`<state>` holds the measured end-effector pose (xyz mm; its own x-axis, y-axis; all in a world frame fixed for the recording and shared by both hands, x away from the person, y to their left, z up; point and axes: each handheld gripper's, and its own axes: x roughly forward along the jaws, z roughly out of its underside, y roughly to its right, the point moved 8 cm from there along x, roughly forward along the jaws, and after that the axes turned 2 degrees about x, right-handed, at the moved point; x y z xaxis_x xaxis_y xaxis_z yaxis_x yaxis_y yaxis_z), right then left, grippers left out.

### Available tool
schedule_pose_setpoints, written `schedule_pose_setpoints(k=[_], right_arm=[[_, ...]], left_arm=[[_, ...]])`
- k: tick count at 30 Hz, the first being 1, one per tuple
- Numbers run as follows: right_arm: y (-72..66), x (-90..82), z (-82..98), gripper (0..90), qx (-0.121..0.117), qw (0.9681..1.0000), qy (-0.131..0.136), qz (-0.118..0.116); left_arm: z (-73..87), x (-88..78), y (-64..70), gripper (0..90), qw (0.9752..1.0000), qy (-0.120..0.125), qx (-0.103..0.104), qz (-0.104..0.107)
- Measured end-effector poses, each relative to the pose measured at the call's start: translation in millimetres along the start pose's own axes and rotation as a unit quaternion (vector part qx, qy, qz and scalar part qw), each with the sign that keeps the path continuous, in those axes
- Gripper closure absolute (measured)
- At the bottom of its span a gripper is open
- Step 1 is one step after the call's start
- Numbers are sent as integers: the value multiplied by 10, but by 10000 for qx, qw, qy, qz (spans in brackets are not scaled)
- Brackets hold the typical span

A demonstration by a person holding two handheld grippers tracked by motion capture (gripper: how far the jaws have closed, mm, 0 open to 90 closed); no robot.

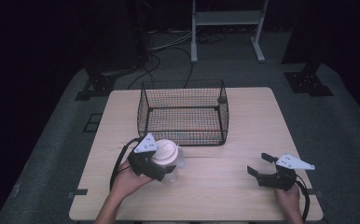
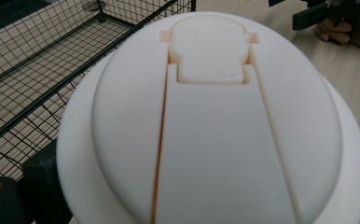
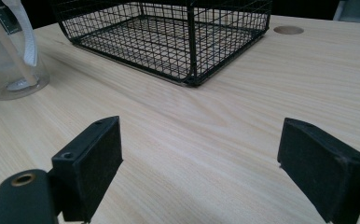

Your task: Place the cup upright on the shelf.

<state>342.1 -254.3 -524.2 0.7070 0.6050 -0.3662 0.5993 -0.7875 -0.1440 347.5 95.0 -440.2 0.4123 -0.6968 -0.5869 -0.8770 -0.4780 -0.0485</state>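
At the near right of the wooden table (image 1: pixel 215 186), the right gripper (image 1: pixel 262 164) rested low with its jaws spread wide and nothing between them. At the near left, the left gripper (image 1: pixel 157 163) was clamped on a clear cup with a cream lid (image 1: pixel 165 153), which stood on the table just in front of the basket. Farther back, at mid-table, sat the black wire basket (image 1: pixel 183 113), with only its mesh floor visible inside.
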Motion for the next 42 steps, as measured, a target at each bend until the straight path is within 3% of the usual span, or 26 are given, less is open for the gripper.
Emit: schedule_pose_setpoints(k=[15, 22, 37, 42], right_arm=[[11, -4, -8, 128, -8, 10000, 44, -2], [9, -6, -8, 128, 29, 10000, 45, -13], [18, -7, -12, 127, 48, 10000, 64, -3], [19, -6, -14, 128, 56, 10000, 72, -6]], left_arm=[[-39, 21, 10, 51, 9998, -150, 74, 85], [-131, 49, 42, 51, 9992, -269, 229, 169], [-626, -72, -27, 52, 9983, -170, 479, 286], [-863, -141, -95, 52, 9979, -153, 534, 325]])
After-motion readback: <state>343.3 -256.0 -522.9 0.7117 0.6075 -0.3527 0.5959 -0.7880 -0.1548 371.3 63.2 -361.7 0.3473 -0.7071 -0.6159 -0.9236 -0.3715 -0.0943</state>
